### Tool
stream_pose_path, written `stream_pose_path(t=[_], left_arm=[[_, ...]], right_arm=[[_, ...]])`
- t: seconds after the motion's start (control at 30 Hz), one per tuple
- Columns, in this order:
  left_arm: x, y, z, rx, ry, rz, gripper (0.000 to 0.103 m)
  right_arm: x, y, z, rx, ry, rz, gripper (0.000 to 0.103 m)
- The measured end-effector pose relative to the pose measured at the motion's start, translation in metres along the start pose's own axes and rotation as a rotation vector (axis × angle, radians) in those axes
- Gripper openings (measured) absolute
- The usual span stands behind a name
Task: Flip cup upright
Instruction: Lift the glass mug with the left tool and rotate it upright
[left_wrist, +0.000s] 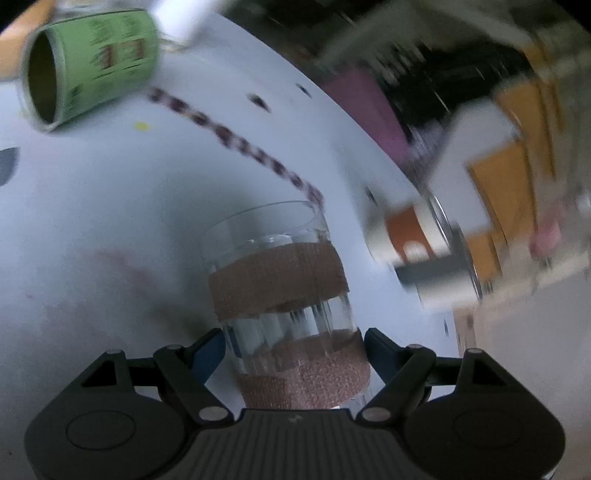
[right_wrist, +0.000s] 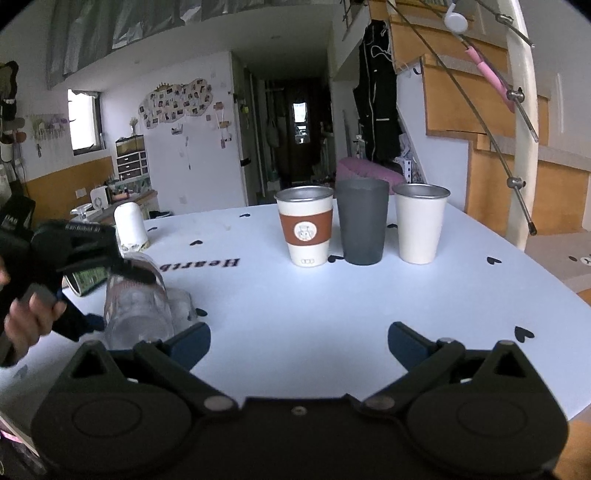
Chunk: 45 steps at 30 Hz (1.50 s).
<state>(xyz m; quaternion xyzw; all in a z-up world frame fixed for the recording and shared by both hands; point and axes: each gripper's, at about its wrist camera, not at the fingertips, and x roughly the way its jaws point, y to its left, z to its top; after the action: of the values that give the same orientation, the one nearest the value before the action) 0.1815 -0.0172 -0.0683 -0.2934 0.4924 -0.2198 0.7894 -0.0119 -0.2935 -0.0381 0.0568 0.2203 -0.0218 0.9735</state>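
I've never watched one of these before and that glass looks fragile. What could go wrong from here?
1. The left hand-held gripper grips the clear glass cup only on its smooth wall near one end, so it might slip while tilted.
2. The green cup lies on its side nearby; a wide swing could knock it.
3. Three upright cups, including the grey cup, stand close together on the table; a bump could topple them.

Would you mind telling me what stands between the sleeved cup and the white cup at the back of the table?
A dark grey cup stands upright between the sleeved cup and the white cup, as the right wrist view shows.
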Motion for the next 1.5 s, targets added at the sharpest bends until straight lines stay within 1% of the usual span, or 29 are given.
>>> stream_pose_path(t=[0.1,0.2,0.33,0.4,0.47,0.57,0.7,0.87,0.97,1.1,1.2,1.3,1.47,1.5], left_arm=[[0.005,-0.008,-0.008,0.077,0.066,-0.030,0.082],[0.007,-0.013,-0.012,0.134,0.103,-0.050,0.082],[0.004,-0.017,-0.020,0.240,0.163,-0.094,0.084],[0.001,-0.016,-0.022,0.277,0.155,-0.098,0.087],[-0.001,-0.012,-0.021,0.292,0.147,-0.092,0.094],[-0.008,-0.006,-0.021,0.317,0.117,-0.089,0.100],[-0.016,-0.002,-0.021,0.319,0.088,-0.089,0.100],[-0.027,-0.004,-0.025,0.363,0.024,-0.051,0.100],[-0.029,-0.005,-0.026,0.365,0.013,-0.041,0.100],[-0.030,-0.008,-0.029,0.366,0.000,-0.028,0.099],[-0.030,-0.011,-0.030,0.371,-0.006,-0.013,0.098],[-0.033,-0.014,-0.034,0.389,-0.011,-0.001,0.098],[-0.037,-0.015,-0.038,0.399,-0.021,0.018,0.098],[-0.038,-0.015,-0.038,0.403,-0.025,0.023,0.098]], right_arm=[[0.000,0.000,0.002,0.008,0.001,0.007,0.103],[0.001,0.001,0.005,0.012,0.004,0.021,0.103],[0.009,0.002,0.017,0.033,0.027,0.077,0.103],[0.014,0.004,0.025,0.050,0.037,0.110,0.103],[0.019,0.005,0.031,0.072,0.045,0.141,0.103],[0.024,0.009,0.038,0.103,0.052,0.174,0.103],[0.034,0.014,0.038,0.114,0.085,0.202,0.103],[0.041,0.018,0.039,0.138,0.125,0.237,0.103],[0.045,0.021,0.039,0.130,0.134,0.241,0.103],[0.056,0.025,0.044,0.145,0.171,0.279,0.103],[0.072,0.028,0.053,0.172,0.219,0.330,0.103],[0.094,0.034,0.062,0.196,0.292,0.370,0.103],[0.137,0.051,0.066,0.201,0.464,0.463,0.103],[0.145,0.055,0.066,0.198,0.495,0.467,0.103]])
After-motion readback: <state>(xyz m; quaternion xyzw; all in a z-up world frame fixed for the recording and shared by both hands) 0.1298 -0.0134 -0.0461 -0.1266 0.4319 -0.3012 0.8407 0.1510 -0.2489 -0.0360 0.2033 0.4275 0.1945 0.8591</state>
